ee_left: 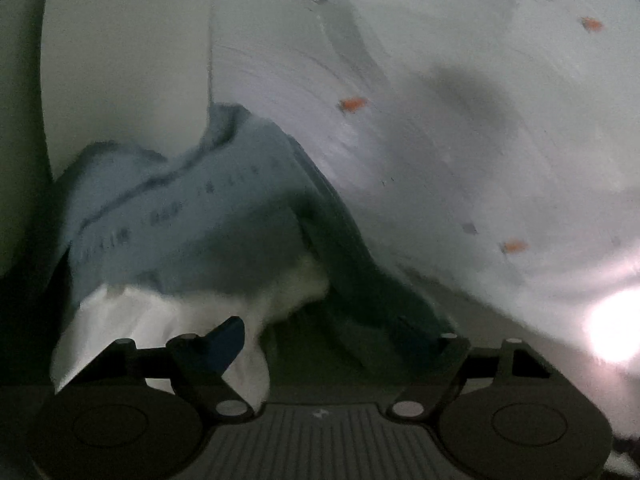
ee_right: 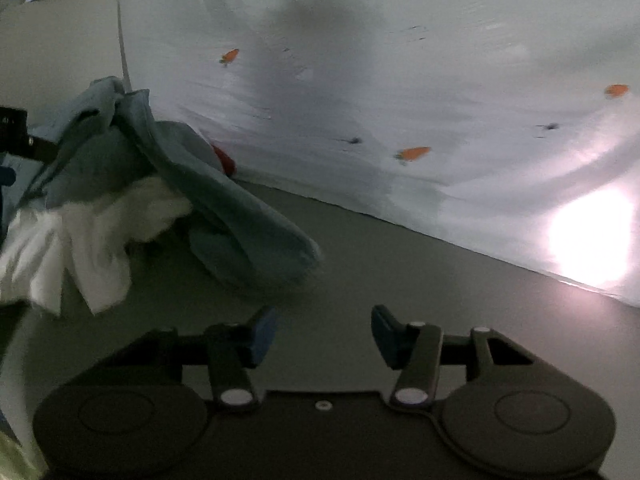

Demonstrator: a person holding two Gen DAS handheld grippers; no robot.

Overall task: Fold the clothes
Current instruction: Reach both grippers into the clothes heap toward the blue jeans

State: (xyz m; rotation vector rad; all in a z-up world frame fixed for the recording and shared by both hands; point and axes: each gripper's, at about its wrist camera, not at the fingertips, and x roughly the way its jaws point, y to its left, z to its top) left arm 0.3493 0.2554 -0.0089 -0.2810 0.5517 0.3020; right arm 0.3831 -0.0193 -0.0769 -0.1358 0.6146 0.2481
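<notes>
1. A pale cloth printed with small orange carrots [ee_right: 414,153] and small dark marks fills the background [ee_left: 460,80]; both views are blurred.
2. In front of it lies a plain grey-green surface [ee_right: 400,264], its far edge meeting the cloth.
3. A white rounded-cornered panel [ee_left: 124,64] stands at upper left.
4. A bright glare of light [ee_right: 588,240] burns at right; a soft dark shadow [ee_right: 320,20] falls on the cloth.

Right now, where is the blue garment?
In the right wrist view the blue garment lies at the left on the grey table, over a white cloth, just before the carrot-print sheet.
</notes>
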